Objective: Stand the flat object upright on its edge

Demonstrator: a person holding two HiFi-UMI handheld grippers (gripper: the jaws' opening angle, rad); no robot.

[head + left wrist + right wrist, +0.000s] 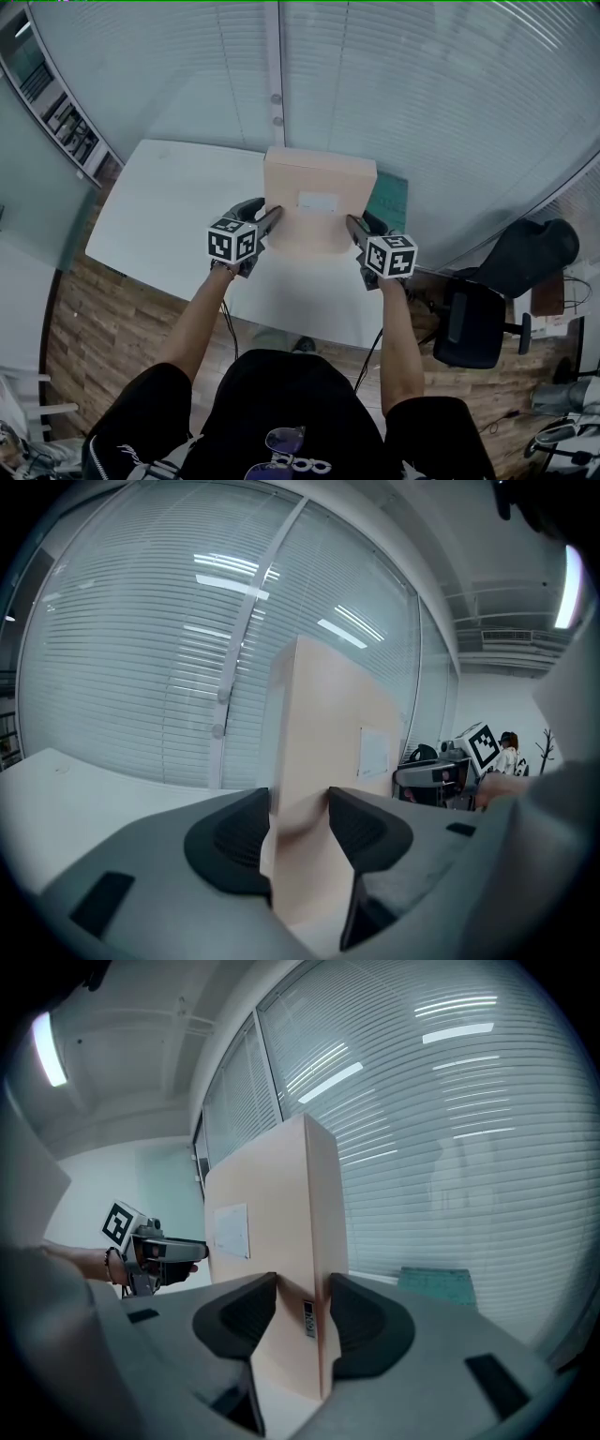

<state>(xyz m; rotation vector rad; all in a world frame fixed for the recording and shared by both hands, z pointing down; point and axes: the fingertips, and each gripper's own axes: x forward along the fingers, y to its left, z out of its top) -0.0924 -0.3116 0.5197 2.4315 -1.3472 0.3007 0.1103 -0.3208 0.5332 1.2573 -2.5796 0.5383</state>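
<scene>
A flat tan cardboard box (319,183) with a white label (317,201) stands upright on its lower edge on the white table (169,211). My left gripper (272,217) is shut on the box's left side edge. My right gripper (354,225) is shut on its right side edge. In the left gripper view the box (328,733) rises between the dark pads of the left gripper (298,822), and both pads press its faces. In the right gripper view the box (281,1222) is pinched the same way by the right gripper (302,1312).
A green mat (389,202) lies on the table behind the box's right side. Window blinds (422,94) run close behind the table. A black office chair (469,323) stands off the table's right corner, on the wooden floor (103,328).
</scene>
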